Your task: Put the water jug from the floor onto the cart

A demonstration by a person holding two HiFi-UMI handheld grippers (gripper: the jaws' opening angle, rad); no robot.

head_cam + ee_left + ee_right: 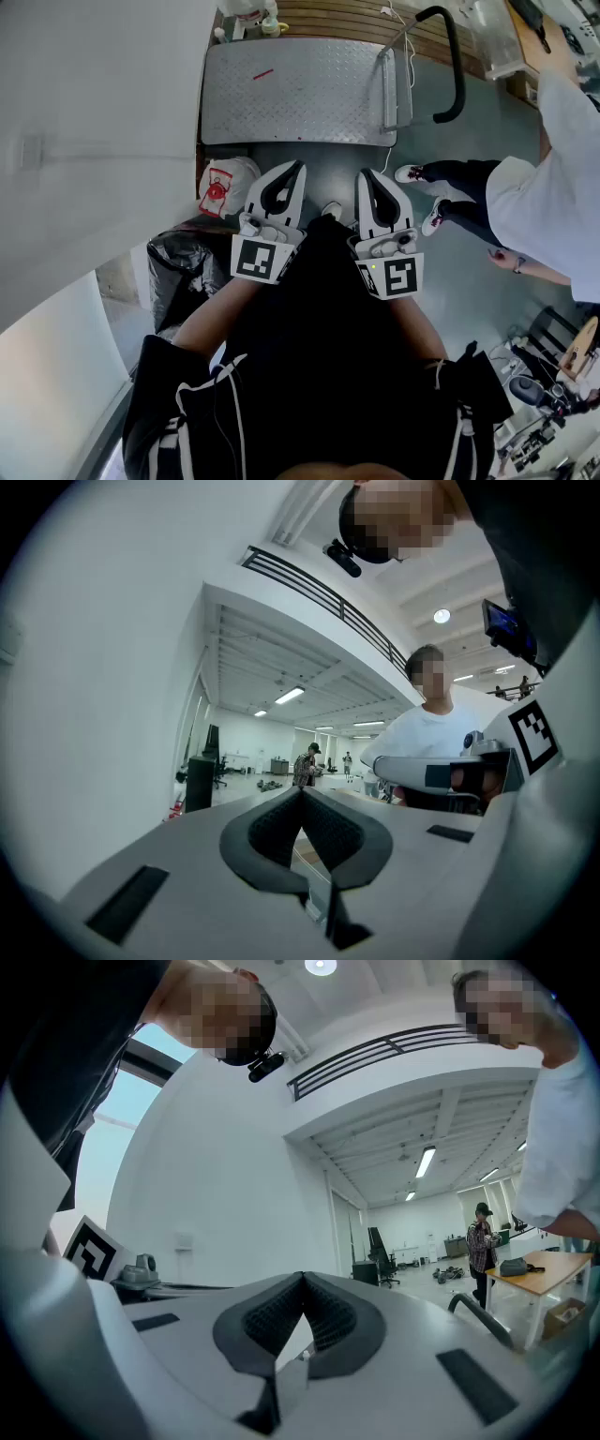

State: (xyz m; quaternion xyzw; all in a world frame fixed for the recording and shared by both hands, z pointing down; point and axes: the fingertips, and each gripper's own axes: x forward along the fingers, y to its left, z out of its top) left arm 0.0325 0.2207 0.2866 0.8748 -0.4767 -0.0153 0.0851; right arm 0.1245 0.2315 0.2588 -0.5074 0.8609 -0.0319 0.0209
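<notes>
Black cloth shirt (pixel 323 337) — diamond-plate cart (pixel 309 103)

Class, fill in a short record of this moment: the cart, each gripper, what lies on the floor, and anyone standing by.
cart: metal deck bare except a small red mark
left gripper: shut, empty
right gripper: shut, empty
floor: white bag with red print, black bag beside it
bystander: person in white top, right of cart
water jug: cannot be made out
</notes>
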